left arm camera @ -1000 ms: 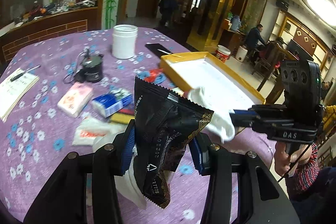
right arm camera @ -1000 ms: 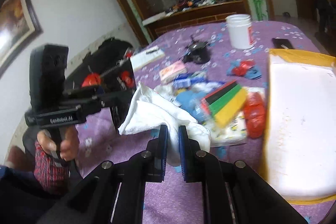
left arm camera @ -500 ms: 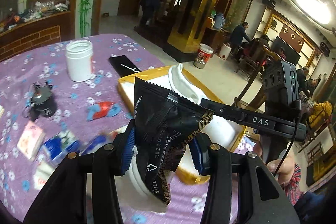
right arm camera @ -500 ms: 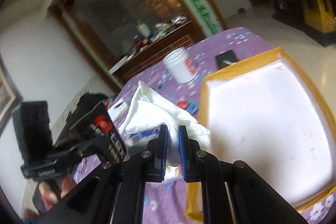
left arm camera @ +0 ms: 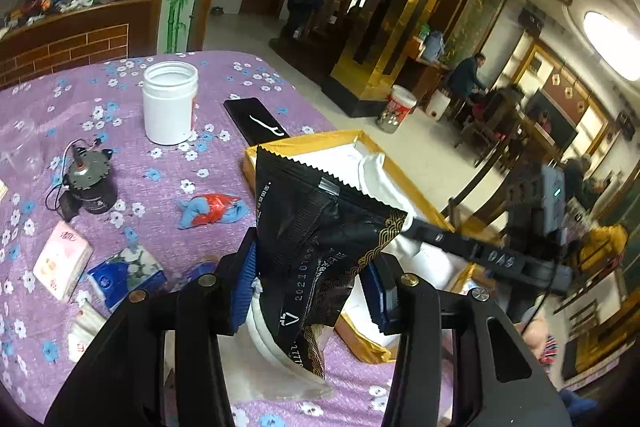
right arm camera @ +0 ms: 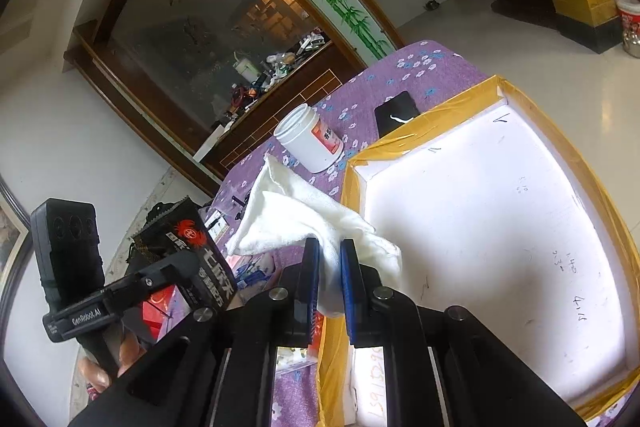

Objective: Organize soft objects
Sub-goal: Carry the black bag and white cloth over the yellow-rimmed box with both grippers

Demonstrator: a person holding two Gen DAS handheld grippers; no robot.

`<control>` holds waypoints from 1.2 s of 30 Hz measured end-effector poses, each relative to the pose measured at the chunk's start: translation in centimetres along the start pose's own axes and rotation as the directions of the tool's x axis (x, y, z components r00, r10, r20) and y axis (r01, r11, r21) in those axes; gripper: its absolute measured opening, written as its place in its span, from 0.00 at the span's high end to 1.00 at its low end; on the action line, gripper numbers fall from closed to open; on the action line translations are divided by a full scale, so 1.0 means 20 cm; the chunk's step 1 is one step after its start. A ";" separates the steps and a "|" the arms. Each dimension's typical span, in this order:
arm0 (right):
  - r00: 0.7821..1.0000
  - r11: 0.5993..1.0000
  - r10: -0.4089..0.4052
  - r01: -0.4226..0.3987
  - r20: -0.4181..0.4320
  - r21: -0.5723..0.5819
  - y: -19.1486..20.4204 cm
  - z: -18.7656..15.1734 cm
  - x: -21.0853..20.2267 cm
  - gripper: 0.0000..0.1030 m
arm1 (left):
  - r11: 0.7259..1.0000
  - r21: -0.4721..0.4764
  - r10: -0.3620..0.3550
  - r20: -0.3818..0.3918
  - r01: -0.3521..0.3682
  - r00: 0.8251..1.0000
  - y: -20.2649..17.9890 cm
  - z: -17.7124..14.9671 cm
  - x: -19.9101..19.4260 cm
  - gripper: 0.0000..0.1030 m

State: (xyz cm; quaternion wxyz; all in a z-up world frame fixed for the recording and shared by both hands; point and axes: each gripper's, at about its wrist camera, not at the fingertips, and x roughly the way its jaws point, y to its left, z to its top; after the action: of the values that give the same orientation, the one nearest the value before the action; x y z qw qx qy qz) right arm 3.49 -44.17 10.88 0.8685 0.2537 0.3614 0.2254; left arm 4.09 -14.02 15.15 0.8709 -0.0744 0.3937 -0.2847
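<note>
1. Right now the right tool [right arm camera: 330, 281] has its blue pads pinched tight on a white cloth [right arm camera: 304, 223], with barely a gap between them. Most of the cloth bunches above and to the side of the pads, over the near-left corner of the yellow-edged tray [right arm camera: 352, 183]. If that thin pinch slips, the bulk could drop outside the rim onto the purple worktop [right arm camera: 416, 67].

2. Meanwhile the left tool [left arm camera: 312, 279] is clamped around a black foil packet [left arm camera: 320, 227], and something white hangs under it. I cannot tell whether the pads hold that white piece too; if not, it may fall away short of the tray.

3. Both tools are crowding the same corner. In the left view the right tool's arm crosses just behind the packet, so a bump could knock either load loose.

4. Letting go too high looks risky: a cloth this floppy could drape over the tray wall and hang half out.

5. Watch the clutter too: a white jar [left arm camera: 170, 103] and a dark phone [left arm camera: 254, 121] sit close to the tray's far edge, and a wide swing might clip them.
</note>
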 end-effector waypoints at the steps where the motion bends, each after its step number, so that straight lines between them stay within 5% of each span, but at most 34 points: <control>1: 1.000 1.000 0.001 -0.001 -0.002 -0.003 0.01 -0.01 0.00 0.90 | 1.000 -0.018 -0.015 0.007 0.015 1.000 0.02 0.01 -0.04 0.57; 4: 1.000 1.000 0.013 -0.014 -0.013 -0.023 0.05 -0.02 0.01 0.90 | 0.997 -0.041 -0.060 0.064 0.062 0.996 0.06 0.02 -0.23 0.55; 8: 0.999 0.998 0.026 -0.027 -0.024 -0.058 0.11 -0.05 0.01 0.90 | 1.000 -0.021 0.012 0.130 -0.009 0.991 0.09 0.01 -0.41 0.49; 14: 0.998 0.995 0.034 -0.039 -0.056 -0.091 0.20 -0.10 0.07 0.90 | 0.997 -0.035 0.068 0.091 -0.065 0.993 0.17 -0.04 -0.38 0.49; 20: 0.998 0.992 0.025 -0.032 -0.059 -0.126 0.26 -0.12 0.07 0.89 | 0.998 -0.021 0.056 -0.015 -0.056 0.998 0.21 -0.20 -0.33 0.49; 24: 0.998 0.989 0.024 -0.032 -0.056 -0.145 0.29 -0.13 0.05 0.89 | 0.997 0.078 0.030 -0.144 -0.019 0.989 0.10 -0.41 -0.28 0.46; 26: 0.998 0.988 0.023 -0.031 -0.056 -0.152 0.29 -0.14 0.04 0.89 | 0.991 0.134 0.038 -0.229 -0.007 0.973 0.01 -0.53 -0.24 0.29; 31: 0.998 0.988 0.020 -0.028 -0.055 -0.153 0.28 -0.15 0.05 0.89 | 0.965 0.258 0.127 -0.336 -0.038 0.933 -0.16 -0.73 -0.09 0.27; 33: 0.998 0.989 0.021 -0.029 -0.053 -0.147 0.28 -0.15 0.05 0.90 | 0.944 0.313 0.210 -0.321 -0.106 0.923 -0.20 -0.77 -0.03 0.28; 35: 0.998 0.989 0.022 -0.029 -0.052 -0.146 0.28 -0.15 0.05 0.89 | 0.916 0.355 0.306 -0.315 -0.188 0.898 -0.20 -0.80 0.07 0.41; 36: 0.998 0.989 0.021 -0.028 -0.051 -0.145 0.28 -0.15 0.05 0.89 | 0.911 0.359 0.324 -0.311 -0.205 0.894 -0.20 -0.79 0.09 0.72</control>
State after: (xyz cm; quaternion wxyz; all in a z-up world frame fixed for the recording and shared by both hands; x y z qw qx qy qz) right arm 0.70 -38.55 11.94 0.8727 0.1883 0.3621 0.2679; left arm -8.23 -16.82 4.57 0.8140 0.1752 0.5036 -0.2303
